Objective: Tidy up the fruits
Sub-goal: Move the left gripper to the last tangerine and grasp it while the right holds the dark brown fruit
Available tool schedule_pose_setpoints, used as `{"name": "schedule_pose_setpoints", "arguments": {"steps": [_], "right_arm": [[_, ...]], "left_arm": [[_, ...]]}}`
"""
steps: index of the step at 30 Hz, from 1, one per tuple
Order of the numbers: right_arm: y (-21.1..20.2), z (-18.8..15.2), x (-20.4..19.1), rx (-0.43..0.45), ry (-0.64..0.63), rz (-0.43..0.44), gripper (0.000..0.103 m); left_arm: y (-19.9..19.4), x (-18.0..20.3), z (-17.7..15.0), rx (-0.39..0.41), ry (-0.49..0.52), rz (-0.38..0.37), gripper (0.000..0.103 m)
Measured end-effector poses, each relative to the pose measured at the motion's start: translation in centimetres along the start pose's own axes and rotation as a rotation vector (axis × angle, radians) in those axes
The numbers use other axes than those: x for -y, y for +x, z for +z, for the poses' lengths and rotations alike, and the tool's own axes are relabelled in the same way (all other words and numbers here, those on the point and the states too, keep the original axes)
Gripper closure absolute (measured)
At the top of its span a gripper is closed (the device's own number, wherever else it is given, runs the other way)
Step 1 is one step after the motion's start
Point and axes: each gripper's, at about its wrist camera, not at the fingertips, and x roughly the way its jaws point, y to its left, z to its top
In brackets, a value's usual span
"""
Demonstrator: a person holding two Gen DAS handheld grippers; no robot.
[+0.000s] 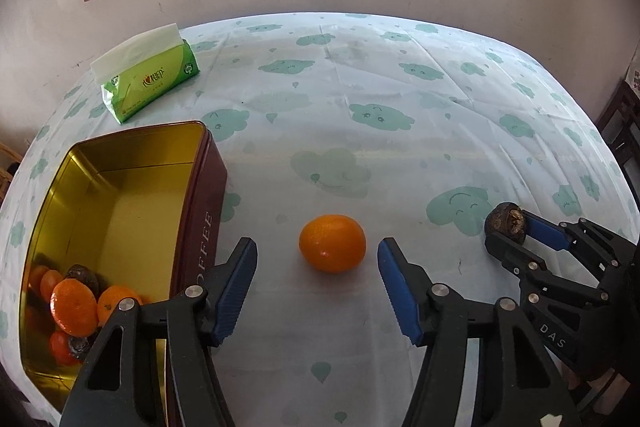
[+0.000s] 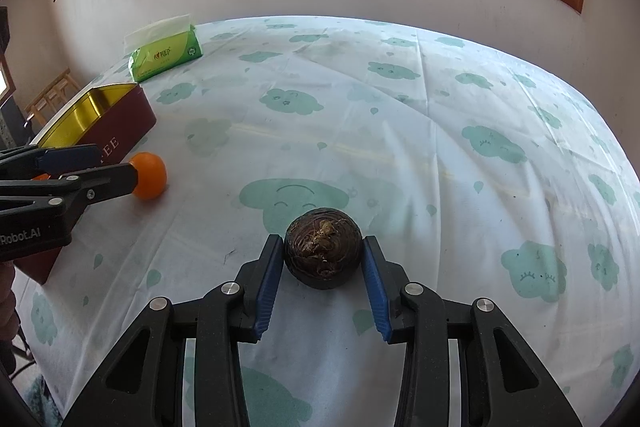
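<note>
Our right gripper (image 2: 323, 259) is closed around a dark brown fruit (image 2: 323, 247) on the tablecloth (image 2: 400, 147). Our left gripper (image 1: 318, 279) is spread wide around an orange (image 1: 332, 243), not touching. The tin (image 1: 120, 187) beside it already holds several fruits; we judge two remain.

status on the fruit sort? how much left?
Done: several oranges and dark fruits lie in the tin. In hand: right gripper closed around the dark fruit. Left: the orange on the tablecloth, between the open left gripper fingers.
</note>
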Motion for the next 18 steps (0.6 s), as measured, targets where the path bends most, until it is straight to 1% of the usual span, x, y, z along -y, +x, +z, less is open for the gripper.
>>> {"name": "schedule_pose_setpoints", "arguments": {"steps": [4, 6, 9, 12, 14, 15, 16, 18], "right_arm": [[0.0, 0.0, 0.0, -0.001, 0.000, 0.001, 0.062], [0.0, 0.0, 0.1, -0.002, 0.001, 0.002, 0.062], [0.1, 0.0, 0.1, -0.004, 0.002, 0.002, 0.062], [0.1, -0.1, 0.1, -0.007, 0.002, 0.002, 0.062], [0.1, -0.1, 0.1, -0.008, 0.003, 0.003, 0.062], [0.1, -0.1, 0.1, -0.008, 0.003, 0.003, 0.062], [0.1, -0.1, 0.1, -0.008, 0.003, 0.002, 0.062], [0.1, -0.1, 0.1, -0.008, 0.003, 0.003, 0.062]], "left_arm": [[1.3, 0.1, 0.3, -0.024, 0.002, -0.004, 0.047], [1.7, 0.3, 0.3, -0.020, 0.016, 0.020, 0.049], [2.1, 0.4, 0.4, -0.021, 0.022, 0.015, 0.052], [2.7, 0.4, 0.4, -0.040, 0.017, 0.003, 0.056], [2.9, 0.6, 0.3, -0.043, 0.022, 0.000, 0.056], [3.0, 0.6, 0.2, -0.045, 0.024, 0.001, 0.058], [3.2, 0.6, 0.1, -0.051, 0.023, 0.004, 0.063], [3.2, 0.6, 0.1, -0.054, 0.014, -0.009, 0.067]]}}
